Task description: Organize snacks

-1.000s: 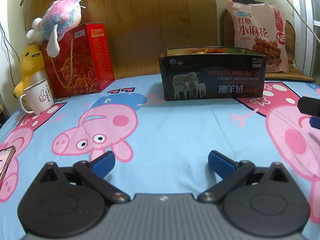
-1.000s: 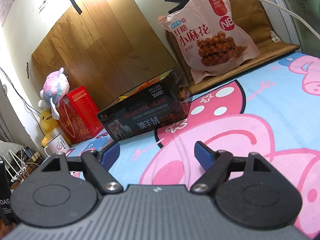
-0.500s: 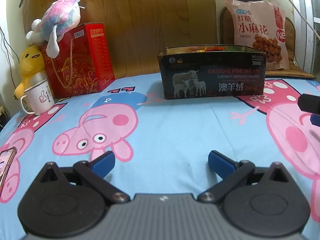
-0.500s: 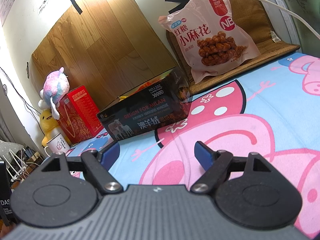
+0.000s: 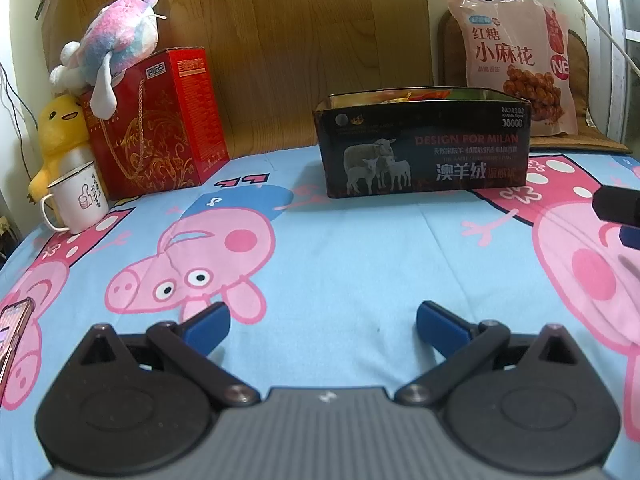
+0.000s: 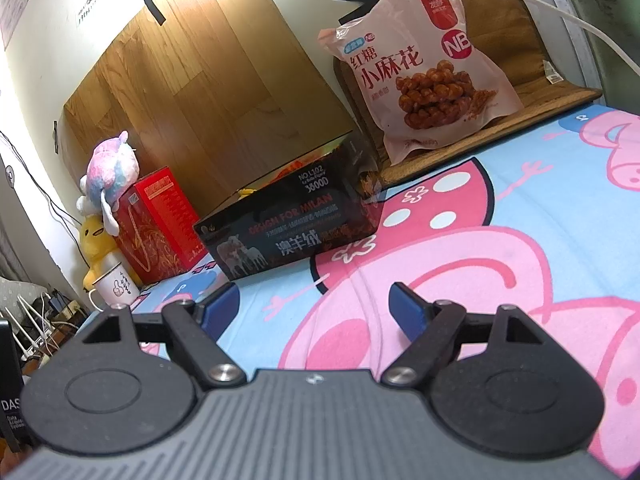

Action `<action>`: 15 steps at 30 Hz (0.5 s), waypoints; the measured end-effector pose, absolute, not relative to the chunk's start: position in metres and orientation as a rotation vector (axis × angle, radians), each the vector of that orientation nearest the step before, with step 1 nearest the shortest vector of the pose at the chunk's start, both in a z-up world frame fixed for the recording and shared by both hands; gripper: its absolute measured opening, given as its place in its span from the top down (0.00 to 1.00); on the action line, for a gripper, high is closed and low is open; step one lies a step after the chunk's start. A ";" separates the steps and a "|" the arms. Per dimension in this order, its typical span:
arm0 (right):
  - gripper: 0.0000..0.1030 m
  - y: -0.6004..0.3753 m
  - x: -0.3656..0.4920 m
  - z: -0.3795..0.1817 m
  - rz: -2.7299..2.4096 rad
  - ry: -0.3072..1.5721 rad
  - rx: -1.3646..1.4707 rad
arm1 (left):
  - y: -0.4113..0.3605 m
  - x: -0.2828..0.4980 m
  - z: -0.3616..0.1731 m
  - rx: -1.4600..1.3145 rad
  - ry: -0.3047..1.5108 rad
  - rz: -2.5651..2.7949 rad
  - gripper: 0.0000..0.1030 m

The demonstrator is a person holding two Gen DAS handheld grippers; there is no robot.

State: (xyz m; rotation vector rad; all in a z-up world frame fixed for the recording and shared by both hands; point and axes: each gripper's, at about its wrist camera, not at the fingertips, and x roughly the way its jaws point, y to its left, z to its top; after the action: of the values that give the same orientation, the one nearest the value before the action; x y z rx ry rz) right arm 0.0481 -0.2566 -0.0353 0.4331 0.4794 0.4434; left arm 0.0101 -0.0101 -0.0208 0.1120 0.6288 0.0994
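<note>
The left hand-held gripper (image 5: 322, 322) hung low over the near part of the bed (image 5: 360, 248), jaws spread wide with only the cartoon-pig sheet between its blue pads (image 5: 208, 322); it was released and held nothing. The right hand-held gripper (image 6: 316, 306) was likewise released, jaws wide apart and empty, over the sheet's pink print on the right side of the bed; its dark tip showed at the right edge of the left wrist view (image 5: 618, 208). The black box (image 5: 424, 144), printed with sheep, stood open-topped on the far middle of the bed, close to the wooden panel (image 5: 288, 40) behind it. Orange and yellow wrappers (image 5: 400, 98) showed just above its rim; what they were could not be told. The pink snack bag (image 5: 516, 60) stood upright, far right, behind and right of the box, leaning on a brown cushion (image 5: 576, 64) and resting on a woven mat (image 6: 500, 128). At the far left stood a red carton (image 5: 160, 120) with a pastel plush (image 5: 116, 46) lying on top of it. A yellow plush (image 5: 60, 136) sat just left of the carton, with a white mug (image 5: 78, 200) in front of it. A phone (image 5: 12, 328) lay at the near left edge of the bed. A white cable (image 6: 560, 12) ran across the wall above the bag.
</note>
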 end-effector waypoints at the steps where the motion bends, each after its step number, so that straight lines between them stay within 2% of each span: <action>1: 0.19 -0.257 0.048 -0.035 0.443 0.479 0.433 | -0.010 0.010 -0.021 0.114 0.627 0.099 0.00; 15: 0.19 -0.257 0.048 -0.035 0.445 0.478 0.434 | -0.009 0.005 -0.018 0.113 0.585 0.101 0.00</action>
State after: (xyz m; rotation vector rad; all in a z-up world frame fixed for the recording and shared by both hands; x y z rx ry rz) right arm 0.0479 -0.2570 -0.0351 0.4335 0.4776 0.4447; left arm 0.0052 -0.0092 -0.0182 0.1125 0.5851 0.1009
